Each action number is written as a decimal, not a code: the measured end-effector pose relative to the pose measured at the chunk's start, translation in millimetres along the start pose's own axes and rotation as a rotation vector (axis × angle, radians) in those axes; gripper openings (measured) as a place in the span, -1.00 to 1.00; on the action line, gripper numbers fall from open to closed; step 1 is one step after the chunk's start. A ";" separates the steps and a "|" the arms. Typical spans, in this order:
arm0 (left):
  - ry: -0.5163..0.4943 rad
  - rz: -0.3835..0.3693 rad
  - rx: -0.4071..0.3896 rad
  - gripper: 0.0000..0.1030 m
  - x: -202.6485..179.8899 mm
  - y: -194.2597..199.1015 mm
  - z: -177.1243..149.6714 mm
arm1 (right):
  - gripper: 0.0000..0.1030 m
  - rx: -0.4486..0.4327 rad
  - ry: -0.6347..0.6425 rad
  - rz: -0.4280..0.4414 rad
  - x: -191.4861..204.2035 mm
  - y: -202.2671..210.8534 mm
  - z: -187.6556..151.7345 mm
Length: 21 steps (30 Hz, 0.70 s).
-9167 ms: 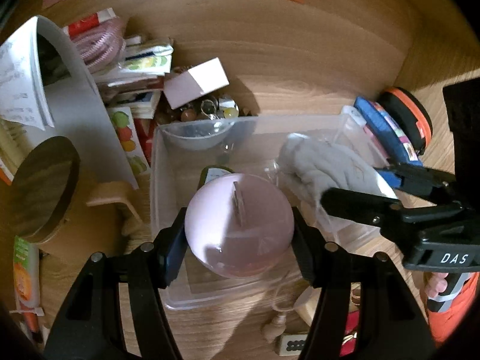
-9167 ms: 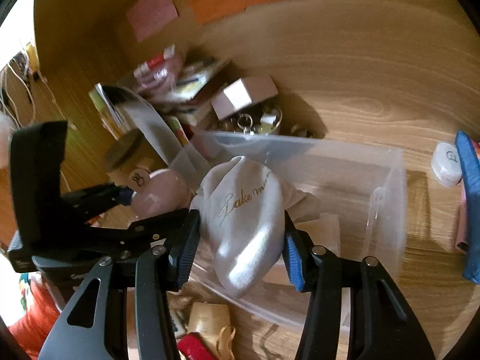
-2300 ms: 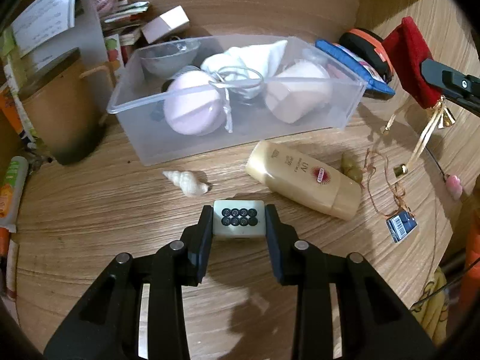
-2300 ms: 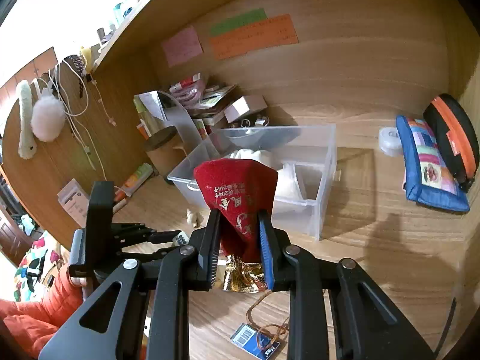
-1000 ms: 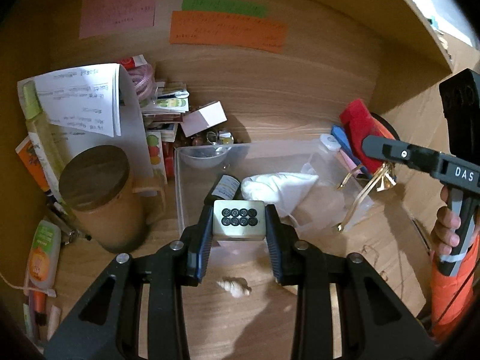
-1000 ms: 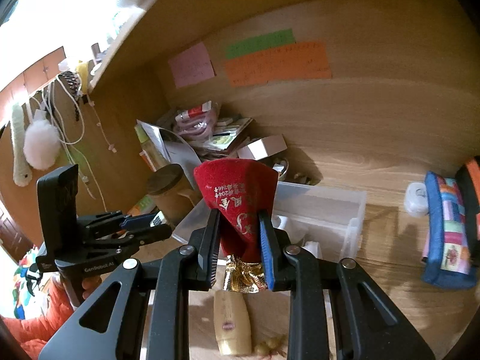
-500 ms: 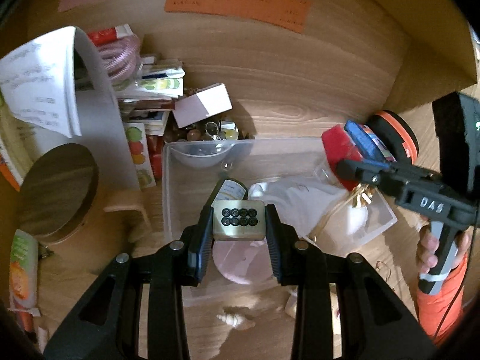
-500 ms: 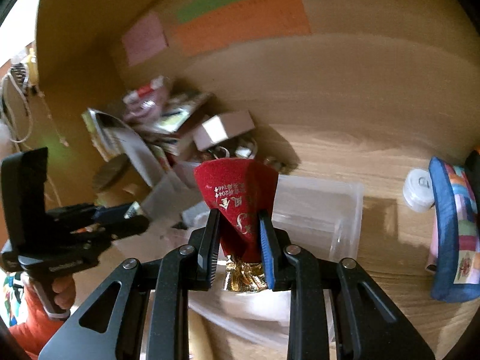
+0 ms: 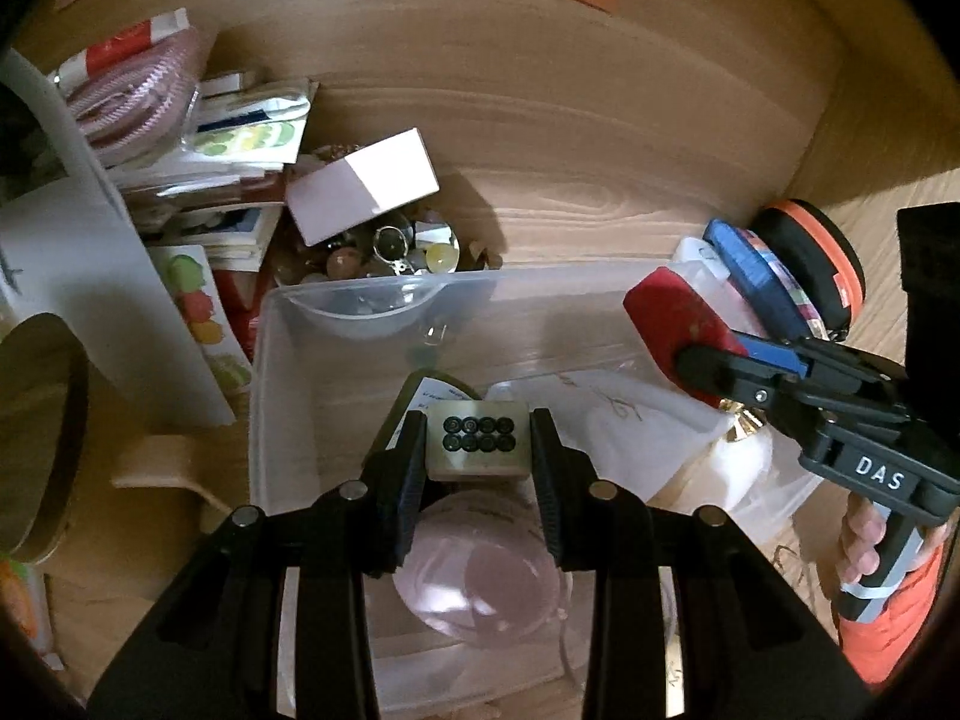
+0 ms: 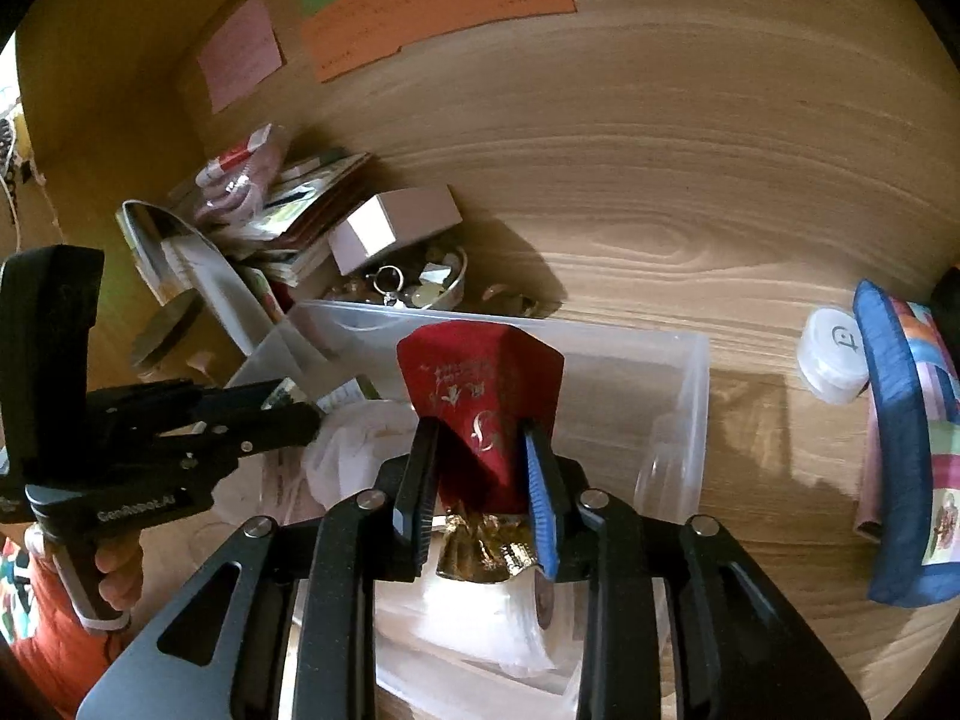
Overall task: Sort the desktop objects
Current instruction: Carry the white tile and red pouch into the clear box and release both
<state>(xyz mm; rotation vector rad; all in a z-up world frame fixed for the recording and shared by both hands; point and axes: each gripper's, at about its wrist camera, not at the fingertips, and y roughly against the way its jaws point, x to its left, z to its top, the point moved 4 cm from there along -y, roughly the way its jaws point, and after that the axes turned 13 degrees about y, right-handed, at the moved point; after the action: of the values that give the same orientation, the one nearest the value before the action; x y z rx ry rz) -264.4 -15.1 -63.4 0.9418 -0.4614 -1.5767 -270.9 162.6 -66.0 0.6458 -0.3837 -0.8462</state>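
Our left gripper [image 9: 478,450] pinches the mahjong tile [image 9: 477,446] (dots up) above the clear bin [image 9: 264,360], while our right gripper [image 10: 480,468] clamps the red pouch [image 10: 480,384], long axis pointing forward.

One clear bin [image 9: 288,360], two pouches [image 10: 480,396], one tile [image 9: 478,444].

Home desk nook: sticky notes [image 10: 432,6], trinket clutter [image 9: 384,252].

tile [image 9: 478,443]: cream, eight black rings | pouch [image 10: 480,402]: red, gold print | bin [image 9: 264,360]: clear | ball [image 9: 480,576] under tile: pink
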 end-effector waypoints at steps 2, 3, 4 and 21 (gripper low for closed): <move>0.000 0.006 0.000 -0.36 -0.2 -2.7 0.7 | -0.48 0.001 0.004 -0.010 -0.4 -0.7 -0.1; 0.001 0.009 0.001 -0.36 -0.1 -3.9 1.1 | -0.47 0.004 0.004 -0.012 -0.2 -1.7 -0.2; 0.000 0.011 0.002 -0.36 -0.2 -5.1 1.6 | -0.47 0.009 0.005 -0.017 -0.1 -3.3 -0.7; -0.031 0.049 0.006 -0.32 -2.2 -13.9 -2.3 | -0.14 0.035 -0.018 -0.057 -6.1 -10.6 -5.3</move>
<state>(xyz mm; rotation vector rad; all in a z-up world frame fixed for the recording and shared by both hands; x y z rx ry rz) -271.4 -9.1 -74.4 0.9055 -0.5069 -1.5484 -277.7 164.2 -77.4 0.6842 -0.3988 -0.9024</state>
